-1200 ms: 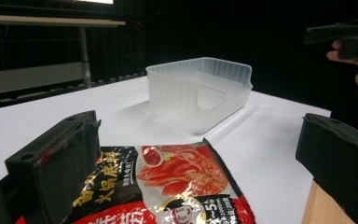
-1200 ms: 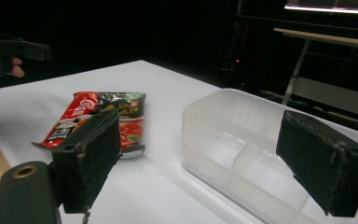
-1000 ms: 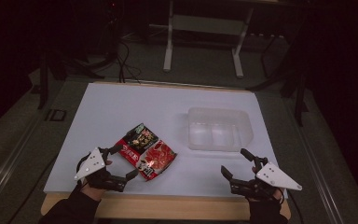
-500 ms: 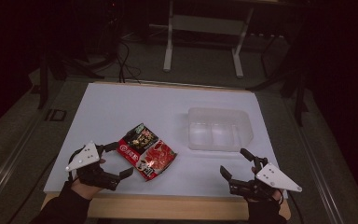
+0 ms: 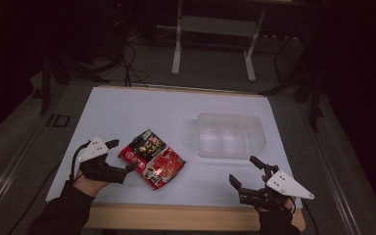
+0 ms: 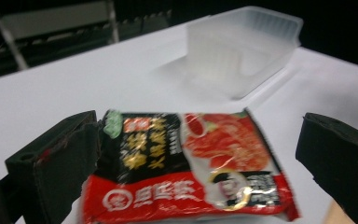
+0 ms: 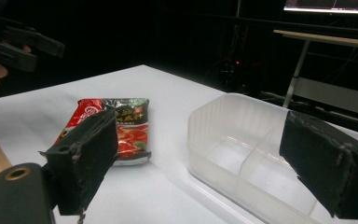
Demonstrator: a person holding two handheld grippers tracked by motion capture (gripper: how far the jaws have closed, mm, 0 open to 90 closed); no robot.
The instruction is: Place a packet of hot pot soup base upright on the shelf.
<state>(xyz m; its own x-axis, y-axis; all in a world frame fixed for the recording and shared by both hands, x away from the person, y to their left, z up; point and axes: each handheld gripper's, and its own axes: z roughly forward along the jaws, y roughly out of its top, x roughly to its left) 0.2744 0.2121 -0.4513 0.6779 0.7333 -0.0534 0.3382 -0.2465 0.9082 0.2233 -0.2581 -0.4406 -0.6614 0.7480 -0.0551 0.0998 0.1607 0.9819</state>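
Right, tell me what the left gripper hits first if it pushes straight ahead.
Probably the noodle packet: it lies flat right between the open jaws of the left gripper, with the clear container farther behind.

High view overhead; gripper views low, close; all share noodle packet (image 5: 152, 158).

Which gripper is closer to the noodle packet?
The left gripper. Its open jaws sit right beside the red noodle packet, while the right gripper waits farther off, by the clear plastic box.
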